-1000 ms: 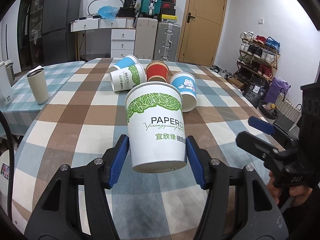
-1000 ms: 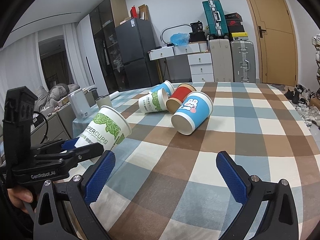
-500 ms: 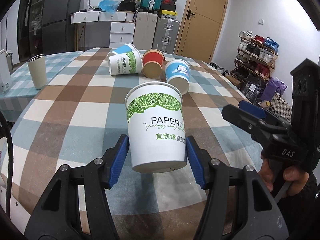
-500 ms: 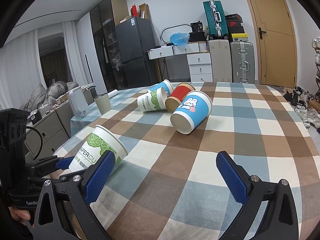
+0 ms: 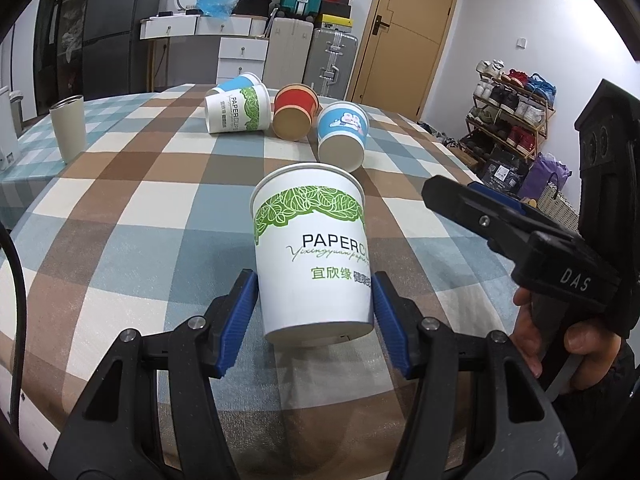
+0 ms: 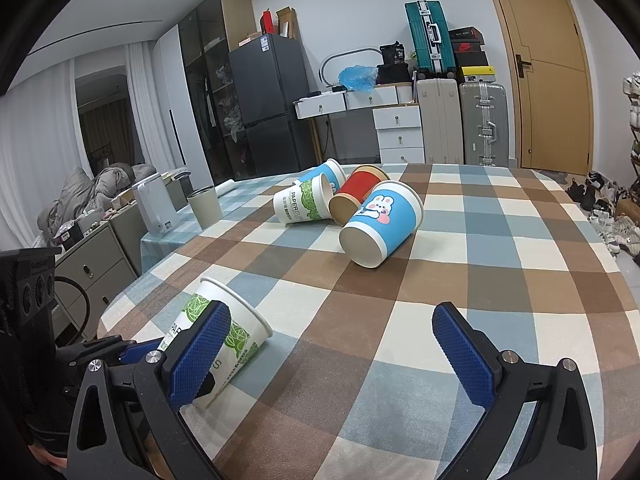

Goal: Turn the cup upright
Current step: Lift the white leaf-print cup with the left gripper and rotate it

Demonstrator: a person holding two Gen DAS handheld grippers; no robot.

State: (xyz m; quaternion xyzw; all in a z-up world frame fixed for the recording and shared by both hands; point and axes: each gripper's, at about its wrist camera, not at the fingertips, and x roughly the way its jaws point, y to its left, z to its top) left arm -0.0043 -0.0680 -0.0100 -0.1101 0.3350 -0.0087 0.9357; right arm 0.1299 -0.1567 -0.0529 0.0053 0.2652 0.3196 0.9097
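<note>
Two views show one paper cup (image 5: 314,248) caught between the blue pads of the left hand-held gripper (image 5: 313,316), which is clenched on its lower body. In the right wrist view that cup (image 6: 236,332) is partly hidden behind the near pad of the right hand-held gripper (image 6: 334,350), so its base cannot be made out, and whether the rim touches the checked worktop (image 6: 460,280) is hard to tell. It leans with its mouth toward the middle of the worktop, at the near left edge. The left hand-held gripper points forward along the worktop. Compared with a second ago, the cup sits much lower against the cloth in the right wrist view.

Farther back lie four cups on their sides: a blue and white cup (image 5: 240,82) mostly covered by a leaf-print cup (image 5: 236,110), then a red cup (image 5: 294,114), then a rabbit cup (image 5: 343,136). A grey tumbler (image 5: 68,128) stands upright at far left.

At right, the right hand-held gripper is released, its pads wide apart with nothing between them, held level just above the cloth. From the left wrist view its black body (image 5: 532,236) and the person's fingers (image 5: 582,340) on the handle are cut off by the frame edge; it has moved closer since the earlier frame.
</note>
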